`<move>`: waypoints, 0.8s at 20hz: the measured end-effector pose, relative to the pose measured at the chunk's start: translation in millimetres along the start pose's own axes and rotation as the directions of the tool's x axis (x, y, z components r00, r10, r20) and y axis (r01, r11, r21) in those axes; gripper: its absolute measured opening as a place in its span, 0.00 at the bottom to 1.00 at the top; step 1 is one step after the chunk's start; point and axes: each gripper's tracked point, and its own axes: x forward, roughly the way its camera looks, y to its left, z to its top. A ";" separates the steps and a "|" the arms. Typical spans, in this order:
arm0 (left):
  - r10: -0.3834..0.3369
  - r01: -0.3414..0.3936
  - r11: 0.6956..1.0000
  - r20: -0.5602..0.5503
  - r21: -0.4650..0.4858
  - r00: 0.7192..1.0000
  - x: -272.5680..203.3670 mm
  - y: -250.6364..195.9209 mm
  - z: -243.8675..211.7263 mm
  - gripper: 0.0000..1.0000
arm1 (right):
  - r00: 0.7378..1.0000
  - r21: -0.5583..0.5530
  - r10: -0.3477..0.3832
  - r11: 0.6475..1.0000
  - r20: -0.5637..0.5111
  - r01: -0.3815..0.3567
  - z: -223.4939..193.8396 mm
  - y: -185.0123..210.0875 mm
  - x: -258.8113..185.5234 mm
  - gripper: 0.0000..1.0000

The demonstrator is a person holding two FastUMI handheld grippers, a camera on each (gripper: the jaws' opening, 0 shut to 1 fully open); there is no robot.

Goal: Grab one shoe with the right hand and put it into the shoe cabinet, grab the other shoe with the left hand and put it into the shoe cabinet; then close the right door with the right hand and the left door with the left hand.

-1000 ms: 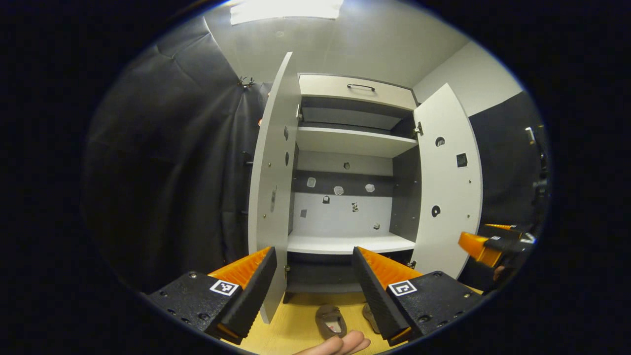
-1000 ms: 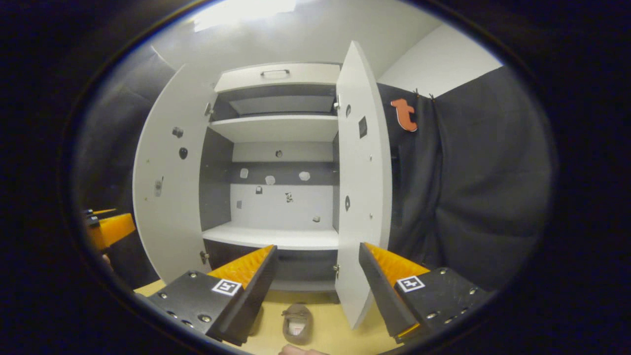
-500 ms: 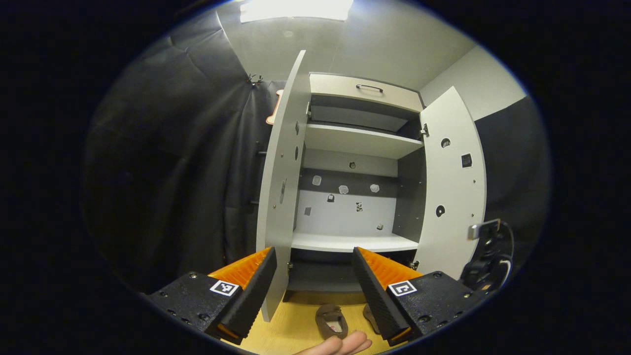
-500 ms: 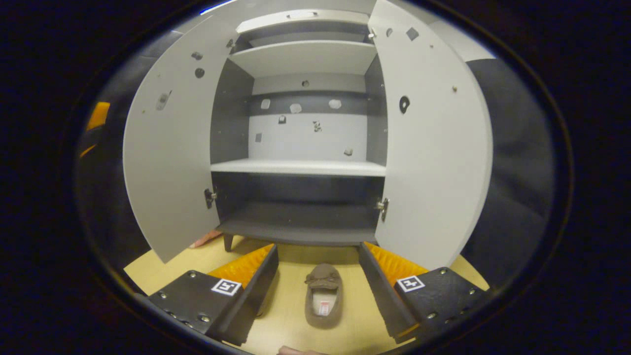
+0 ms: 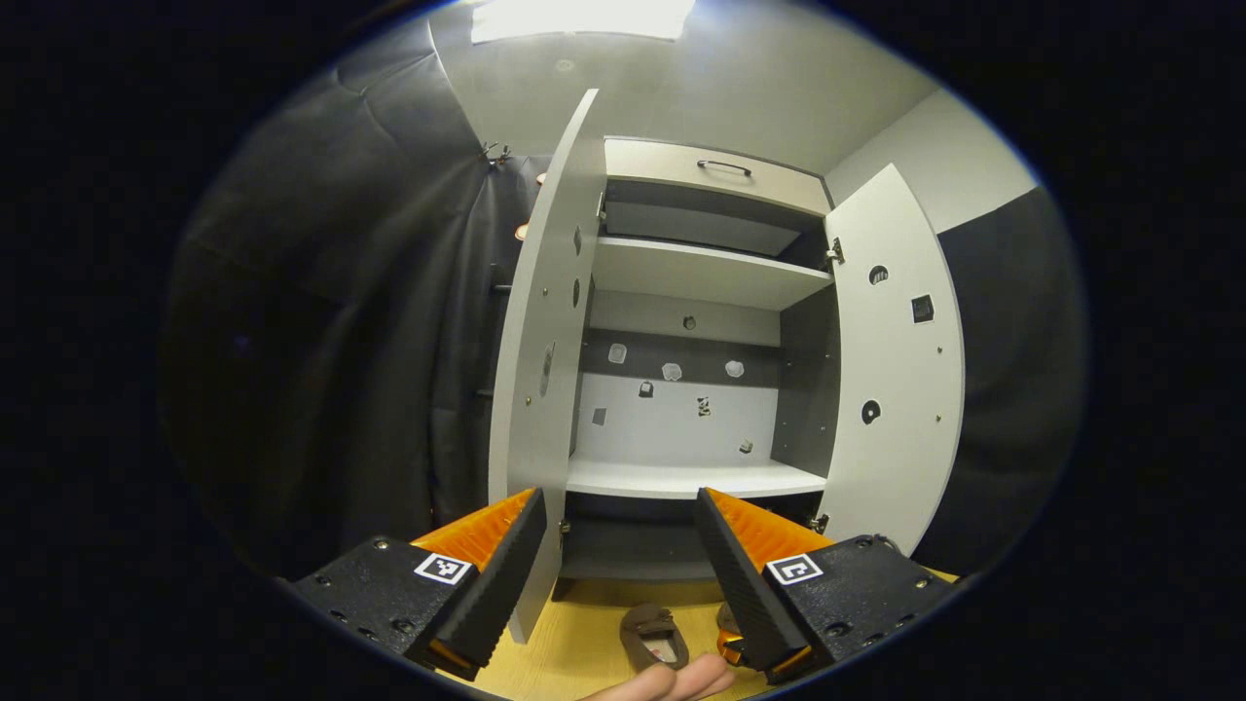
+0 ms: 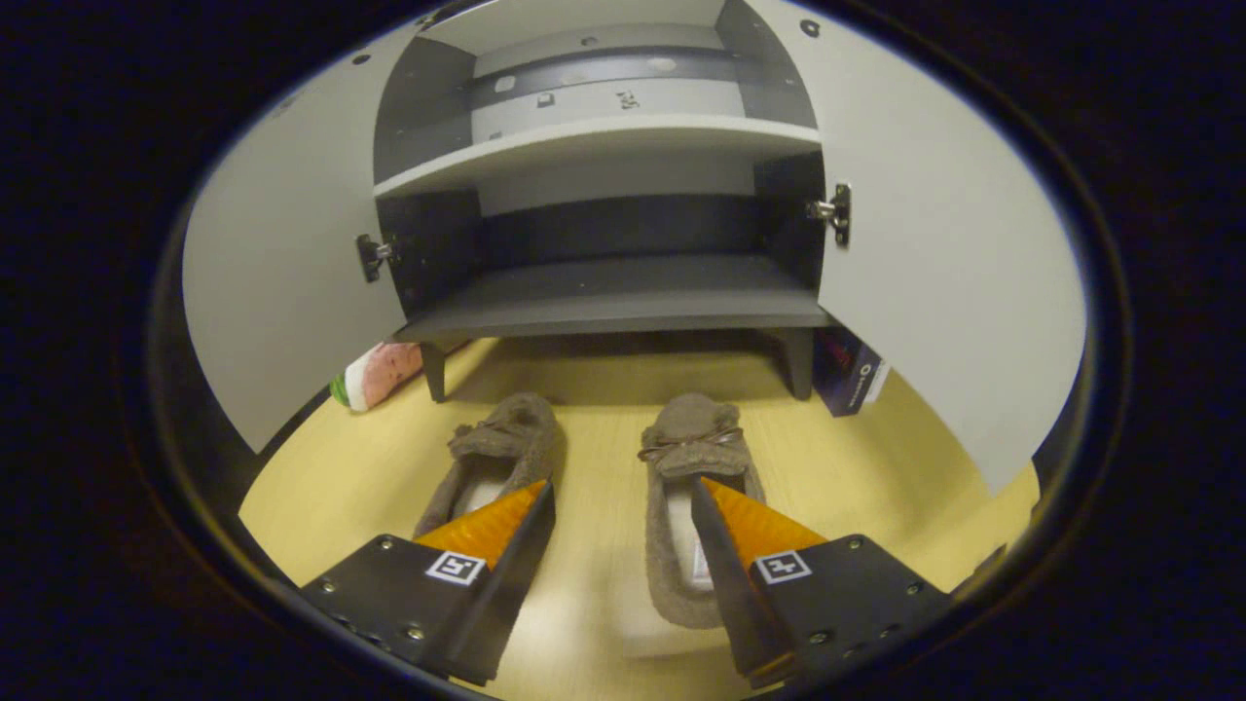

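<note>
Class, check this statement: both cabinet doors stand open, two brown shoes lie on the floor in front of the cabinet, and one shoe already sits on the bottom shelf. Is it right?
Not quite. The bottom shelf holds no shoe: the right gripper view shows it bare. The rest stands: both doors are open, and the two brown shoes lie on the floor before the cabinet.

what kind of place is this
Likely a recording booth set up like a home entryway: a shoe cabinet with both doors open, two slippers on the wood-look floor before it, and black cloth hung as walls.
</note>
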 end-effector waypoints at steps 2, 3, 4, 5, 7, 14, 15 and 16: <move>0.000 0.000 1.000 0.012 0.012 1.000 7.0 -1.3 3.9 0.94 | 0.998 0.033 -0.041 0.999 -0.038 0.042 -8.8 -10.8 18.7 0.77; -0.003 0.003 1.000 0.017 0.019 1.000 10.0 -3.7 5.6 0.94 | 0.998 0.053 -0.033 0.998 -0.052 0.036 -11.0 -10.5 27.0 0.68; -0.005 0.004 1.000 0.020 0.030 1.000 13.7 -5.9 7.9 0.94 | 0.998 0.066 -0.020 0.998 -0.065 0.024 -12.9 -8.0 34.6 0.68; -0.004 0.003 0.999 0.018 0.040 1.000 18.5 -7.8 8.9 0.94 | 0.997 0.071 -0.010 0.997 -0.070 0.015 -13.1 -5.8 42.4 0.68; -0.024 0.023 0.999 0.011 0.046 1.000 27.5 -16.8 10.4 0.94 | 0.997 0.068 -0.017 0.997 -0.072 0.022 -11.5 -3.6 56.6 0.68; -0.102 0.102 0.994 0.007 0.049 0.995 51.1 -39.2 8.0 0.94 | 0.999 0.173 -0.001 0.985 -0.050 0.009 -17.2 -10.7 93.0 0.15; -0.118 0.118 0.992 0.004 0.041 0.993 53.2 -43.0 5.8 0.94 | 0.998 0.175 0.043 0.984 -0.043 -0.035 -15.3 -6.5 84.4 0.02; -0.134 0.134 0.990 -0.001 0.031 0.991 54.9 -46.5 3.9 0.91 | 0.997 0.178 0.073 0.982 -0.027 -0.067 -12.6 -3.0 75.2 0.02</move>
